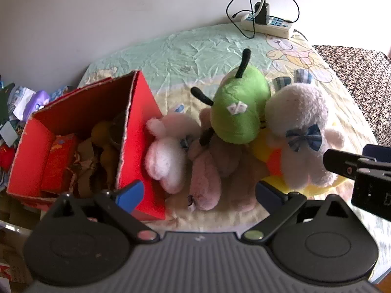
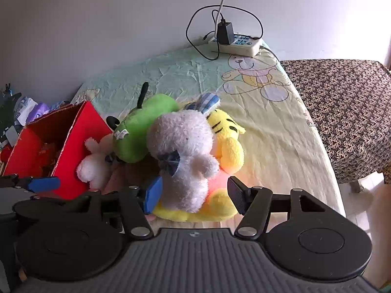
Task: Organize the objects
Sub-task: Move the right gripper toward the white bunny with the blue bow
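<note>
A pile of plush toys lies on the bear-print sheet (image 2: 273,131) beside an open red box (image 1: 139,112). A green plush (image 1: 239,107) sits on top, next to a white plush with a blue bow (image 2: 185,146) and a yellow striped plush (image 2: 229,141). A pink-white plush (image 1: 166,156) and a brownish-pink plush (image 1: 207,180) lie lower. My left gripper (image 1: 199,193) is open above the brownish-pink plush, its left finger by the box's wall. My right gripper (image 2: 195,195) is open around the white plush's lower body, its right pad apart from it.
The red box (image 2: 73,144) holds a smaller red carton (image 1: 58,163) and brown items. A power strip (image 2: 237,42) with a charger and looped cables lies at the sheet's far edge. Patterned cloth (image 2: 347,112) covers furniture on the right. Clutter (image 1: 22,105) is piled left of the box.
</note>
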`<move>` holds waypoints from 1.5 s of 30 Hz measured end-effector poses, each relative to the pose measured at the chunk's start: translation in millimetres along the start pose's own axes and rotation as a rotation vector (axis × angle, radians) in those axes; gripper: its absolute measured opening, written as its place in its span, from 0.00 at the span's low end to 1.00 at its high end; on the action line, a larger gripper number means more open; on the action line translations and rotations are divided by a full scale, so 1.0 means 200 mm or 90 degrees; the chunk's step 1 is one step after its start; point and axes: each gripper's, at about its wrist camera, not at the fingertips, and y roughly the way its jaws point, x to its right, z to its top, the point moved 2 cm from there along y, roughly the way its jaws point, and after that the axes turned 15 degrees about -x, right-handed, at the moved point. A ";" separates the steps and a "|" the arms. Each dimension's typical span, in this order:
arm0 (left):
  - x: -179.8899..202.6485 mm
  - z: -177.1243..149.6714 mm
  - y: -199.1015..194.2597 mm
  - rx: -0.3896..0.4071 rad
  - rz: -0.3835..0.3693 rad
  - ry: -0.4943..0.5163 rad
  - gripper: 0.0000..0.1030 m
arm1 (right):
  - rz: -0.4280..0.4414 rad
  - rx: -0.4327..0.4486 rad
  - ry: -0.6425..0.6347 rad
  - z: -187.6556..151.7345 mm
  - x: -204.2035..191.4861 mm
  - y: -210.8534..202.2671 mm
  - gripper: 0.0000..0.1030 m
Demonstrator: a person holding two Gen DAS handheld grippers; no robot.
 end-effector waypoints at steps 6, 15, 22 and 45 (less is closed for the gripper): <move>0.04 0.01 0.02 -0.005 0.004 0.002 0.96 | 0.010 -0.003 -0.006 0.00 0.04 0.01 0.61; 0.09 0.03 0.03 -0.009 0.004 0.004 0.96 | 0.036 -0.008 -0.007 0.02 0.09 0.02 0.60; 0.10 0.00 0.04 -0.019 -0.007 -0.003 0.96 | 0.056 -0.011 -0.013 0.01 0.10 0.02 0.57; 0.06 -0.02 0.09 0.007 -0.116 0.046 0.96 | 0.070 -0.030 0.031 -0.02 0.08 0.06 0.42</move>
